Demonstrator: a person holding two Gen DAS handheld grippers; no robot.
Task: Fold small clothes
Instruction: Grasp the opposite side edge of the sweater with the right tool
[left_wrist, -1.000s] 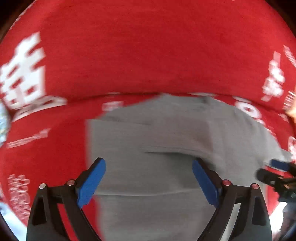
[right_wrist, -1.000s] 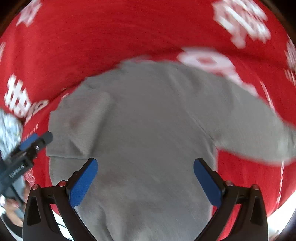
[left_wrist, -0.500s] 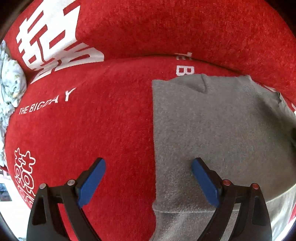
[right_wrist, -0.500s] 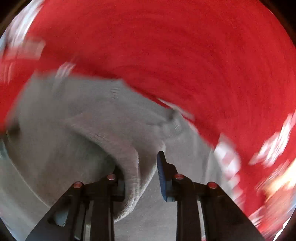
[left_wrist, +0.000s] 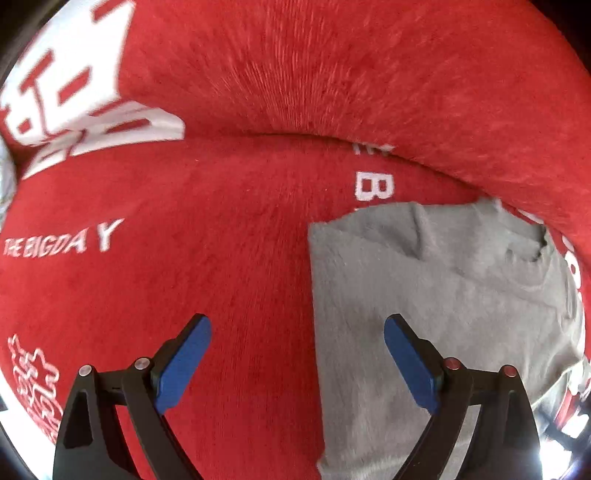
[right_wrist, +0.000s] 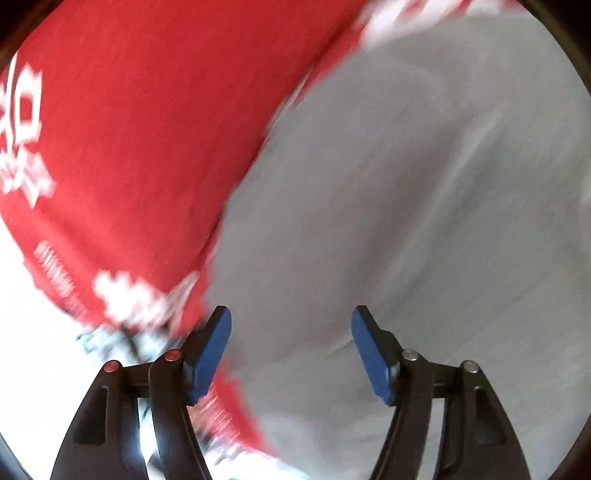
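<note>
Both views are bright and evenly lit, with strong fisheye bending and dark corners. The right wrist view is smeared by motion blur across the grey garment (right_wrist: 388, 221); white glare burns out the frame's lower left, beyond the red blanket (right_wrist: 129, 129).

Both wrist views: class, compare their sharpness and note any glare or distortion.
Left wrist view: mostly sharp, the grey garment and the "B" on the red blanket readable, slight smear upper left, fisheye bending, glare at the bottom right corner. Right wrist view: heavy motion blur streaks garment and blanket; washed-out white at lower left.
</note>
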